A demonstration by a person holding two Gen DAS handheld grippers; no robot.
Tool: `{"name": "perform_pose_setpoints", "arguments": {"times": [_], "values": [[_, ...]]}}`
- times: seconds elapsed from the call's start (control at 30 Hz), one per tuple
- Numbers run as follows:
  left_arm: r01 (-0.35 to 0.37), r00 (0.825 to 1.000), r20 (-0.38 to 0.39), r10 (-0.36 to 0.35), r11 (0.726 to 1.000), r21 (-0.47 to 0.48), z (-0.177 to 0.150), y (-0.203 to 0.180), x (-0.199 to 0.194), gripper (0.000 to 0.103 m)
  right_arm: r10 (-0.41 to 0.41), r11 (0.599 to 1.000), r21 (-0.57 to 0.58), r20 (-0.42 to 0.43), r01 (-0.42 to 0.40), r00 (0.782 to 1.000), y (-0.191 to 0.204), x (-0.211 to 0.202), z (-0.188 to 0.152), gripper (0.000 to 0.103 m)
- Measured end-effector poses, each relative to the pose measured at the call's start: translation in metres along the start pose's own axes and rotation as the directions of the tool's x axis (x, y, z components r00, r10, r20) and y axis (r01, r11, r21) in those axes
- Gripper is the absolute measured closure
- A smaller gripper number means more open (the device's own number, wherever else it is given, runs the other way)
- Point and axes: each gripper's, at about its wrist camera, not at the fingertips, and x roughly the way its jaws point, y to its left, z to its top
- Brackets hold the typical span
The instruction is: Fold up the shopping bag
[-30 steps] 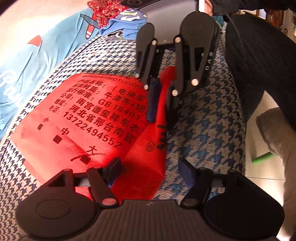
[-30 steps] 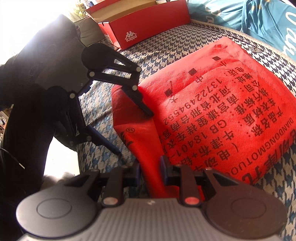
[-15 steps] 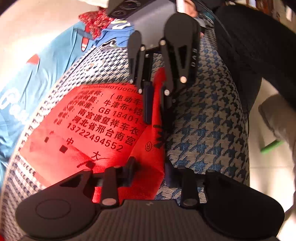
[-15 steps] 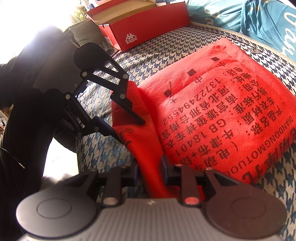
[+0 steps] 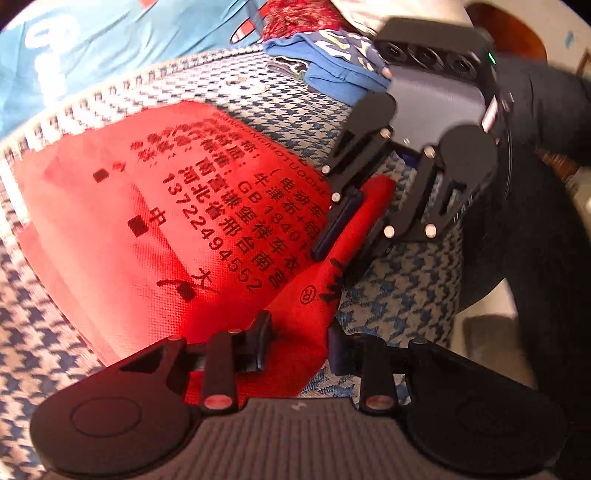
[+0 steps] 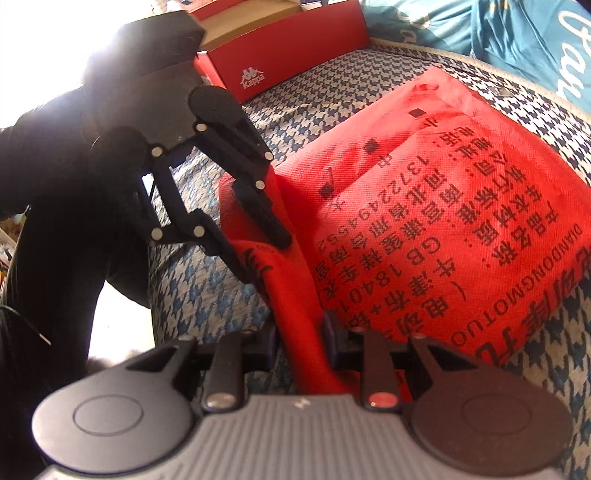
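The left gripper (image 5: pixel 299 341) has its fingers (image 5: pixel 260 341) clenched on the raised near edge of the red shopping bag (image 5: pixel 155 236): the red fabric runs up between the two pads and bunches there. The right gripper (image 6: pixel 300 341) is clenched the same way on that same raised edge, with a ridge of red cloth pinched between its fingers (image 6: pixel 330 341). Each gripper also shows in the other's view: the right gripper (image 5: pixel 345 243) grasps the strip farther along from the left one, and the left gripper (image 6: pixel 258 254) bites the fold beyond the right one.

Taking the shopping bag (image 6: pixel 461 206) as the landmark, its body lies flat on a blue-and-white houndstooth cushion (image 5: pixel 399 295), black printed characters facing up, and the pinched edge stands up along the side nearest the person.

Only the right wrist view shows a red shoebox (image 6: pixel 280 55) with a white logo, standing past the far end of the bag, and a bright glare at the upper left. Only the left wrist view shows a folded blue garment (image 5: pixel 332 62) and a scrap of red patterned cloth (image 5: pixel 299 16) beyond the bag. Teal printed fabric (image 6: pixel 517 37) lies behind the bag in both views. A dark-clothed leg (image 6: pixel 66 229) sits beside the cushion, on the side away from the bag.
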Motion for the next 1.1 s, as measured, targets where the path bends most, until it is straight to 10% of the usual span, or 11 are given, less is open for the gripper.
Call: {"name": "perform_pose_setpoints", "arguments": {"times": [0.6, 0.93, 1.1], "values": [[0.142, 0.966, -0.221, -0.13, 0.989, 0.038, 0.044, 0.024, 0.019, 0.072, -0.216, 0.937, -0.271, 0.039, 0.219, 0.976, 0.056, -0.001, 0.011, 0.068], [0.13, 0.973, -0.196, -0.121, 0.991, 0.032, 0.044, 0.025, 0.021, 0.069, -0.16, 0.963, -0.213, 0.05, 0.167, 0.986, 0.047, 0.01, 0.016, 0.086], [-0.014, 0.992, -0.122, 0.038, 0.981, 0.192, 0.03, -0.004, 0.016, 0.061, -0.022, 0.998, -0.061, 0.043, 0.025, 0.999, 0.013, 0.006, 0.019, 0.09]]}}
